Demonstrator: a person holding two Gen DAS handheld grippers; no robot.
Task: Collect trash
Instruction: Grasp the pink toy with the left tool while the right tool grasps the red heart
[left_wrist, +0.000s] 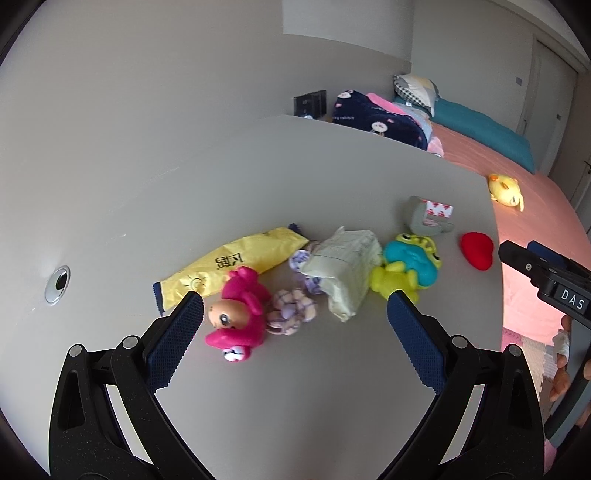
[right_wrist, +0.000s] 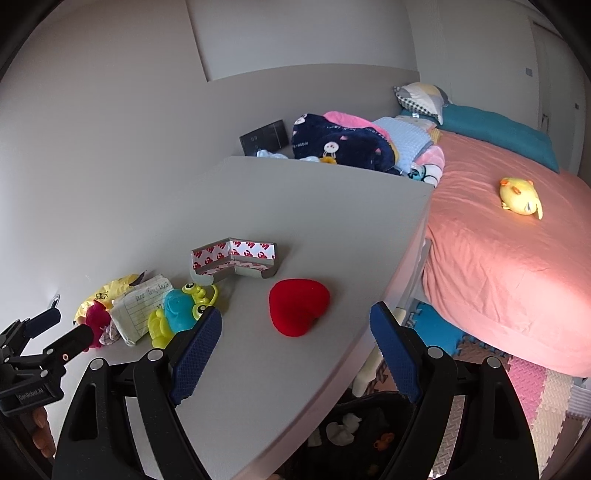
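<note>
The grey tabletop (right_wrist: 295, 206) is smooth and matte, with a curved edge running from 1 o'clock down to 6 o'clock in the right wrist view; beyond it lies a bed (right_wrist: 517, 266) under a salmon sheet, and foam floor tiles (right_wrist: 528, 384) show below. The near half of the tabletop is bare, leaving free room in front of both tools. The clutter sits in a loose row toward 9 o'clock: a crinkled yellow snack wrapper (left_wrist: 236, 262), a crumpled lined paper packet (left_wrist: 347, 269) touching a turquoise and yellow plastic frog toy (left_wrist: 406, 262), a pink doll (left_wrist: 240, 314) beside a lilac checked cloth ball (left_wrist: 291, 310), a grey foam corner guard (right_wrist: 236, 258) with red-printed tape backing, and a plush red heart (right_wrist: 299, 306) standing apart. The left tool (left_wrist: 295, 317) is wide open, empty, hovering near the doll. The right tool (right_wrist: 295, 332) is also wide open and holds nothing, with the heart just ahead.
</note>
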